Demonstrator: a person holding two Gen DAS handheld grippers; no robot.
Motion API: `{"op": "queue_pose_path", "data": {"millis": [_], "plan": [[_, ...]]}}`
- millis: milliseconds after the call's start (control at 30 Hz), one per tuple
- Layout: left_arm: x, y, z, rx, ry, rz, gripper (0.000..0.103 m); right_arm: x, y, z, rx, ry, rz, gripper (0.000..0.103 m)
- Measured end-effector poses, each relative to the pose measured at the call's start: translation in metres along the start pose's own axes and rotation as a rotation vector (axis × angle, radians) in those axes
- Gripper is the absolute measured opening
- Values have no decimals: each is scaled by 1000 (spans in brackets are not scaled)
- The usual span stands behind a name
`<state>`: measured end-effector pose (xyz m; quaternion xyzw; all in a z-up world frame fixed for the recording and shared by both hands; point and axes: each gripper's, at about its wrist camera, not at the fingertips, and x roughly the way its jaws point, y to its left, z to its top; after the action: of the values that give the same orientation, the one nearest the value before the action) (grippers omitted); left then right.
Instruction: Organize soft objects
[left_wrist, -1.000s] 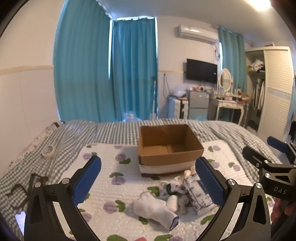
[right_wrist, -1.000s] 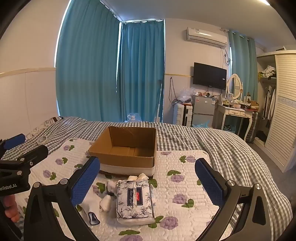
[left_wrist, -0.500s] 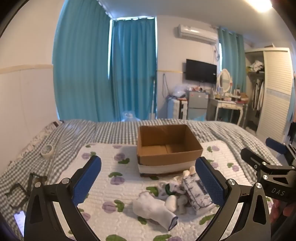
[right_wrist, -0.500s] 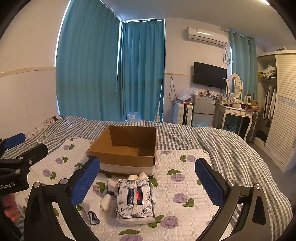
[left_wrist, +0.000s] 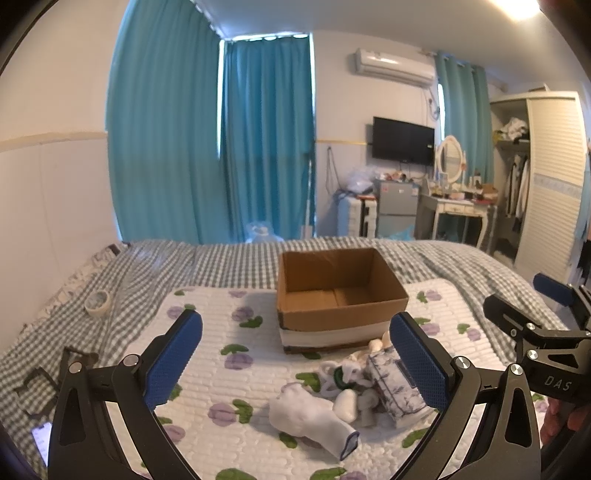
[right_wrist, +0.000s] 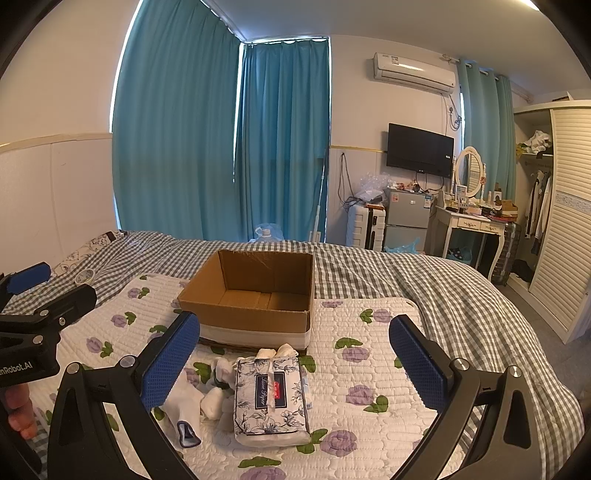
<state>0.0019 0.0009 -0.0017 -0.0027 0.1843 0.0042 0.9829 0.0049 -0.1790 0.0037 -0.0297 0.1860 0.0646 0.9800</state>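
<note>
Nothing has really moved since a second ago; both grippers still hang over the bed. On the left gripper (left_wrist: 295, 360) and the right gripper (right_wrist: 294, 358) the blue fingers stand wide apart, holding nothing. A flowery blue-and-white soft tissue pack (right_wrist: 271, 400) lies on the white quilted mat with purple flowers (right_wrist: 369, 354), below and between the right fingers, its long side pointing at the open brown cardboard box (right_wrist: 255, 299). A white sock with a blue cuff (left_wrist: 312, 417) lies left of it, cuff toward the near edge.
</note>
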Motion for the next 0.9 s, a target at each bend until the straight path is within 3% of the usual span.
{"op": "queue_pose_path", "data": {"millis": [900], "plan": [[-1,-1,1,7,7,1,103,4,5,-8,4,3,-3,103]]}}
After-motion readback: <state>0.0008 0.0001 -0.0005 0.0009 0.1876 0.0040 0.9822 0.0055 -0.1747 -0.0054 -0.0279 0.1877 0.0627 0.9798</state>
